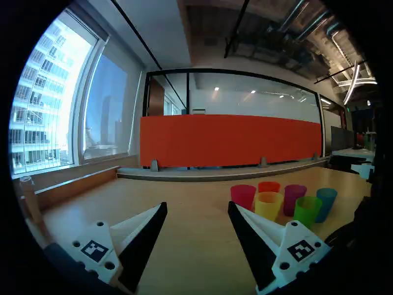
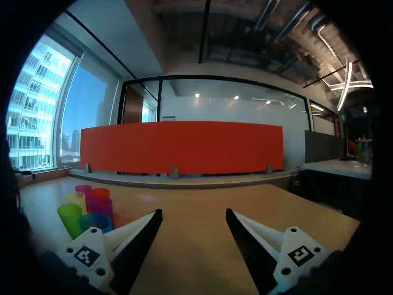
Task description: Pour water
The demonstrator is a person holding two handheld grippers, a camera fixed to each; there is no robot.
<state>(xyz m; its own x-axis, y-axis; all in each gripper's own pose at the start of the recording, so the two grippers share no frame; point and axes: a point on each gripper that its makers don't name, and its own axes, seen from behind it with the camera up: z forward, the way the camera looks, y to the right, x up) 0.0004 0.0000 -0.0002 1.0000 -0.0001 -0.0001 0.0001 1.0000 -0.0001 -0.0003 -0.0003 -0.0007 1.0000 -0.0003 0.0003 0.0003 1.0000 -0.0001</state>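
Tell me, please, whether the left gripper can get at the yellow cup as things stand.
Probably yes: the left gripper is open, the yellow cup stands at the cluster's near edge, and bare table lies between. The pink cup and green cup stand close beside it, so it might nudge them.

L gripper [image 1: 197,203] spread wide, empty, R gripper [image 2: 193,210] same

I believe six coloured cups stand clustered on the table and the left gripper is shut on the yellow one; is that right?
Not quite. The left gripper is open and holds nothing; the yellow cup stands untouched ahead of it, as the left gripper view shows. The rest is right: six coloured cups stand clustered on the table.
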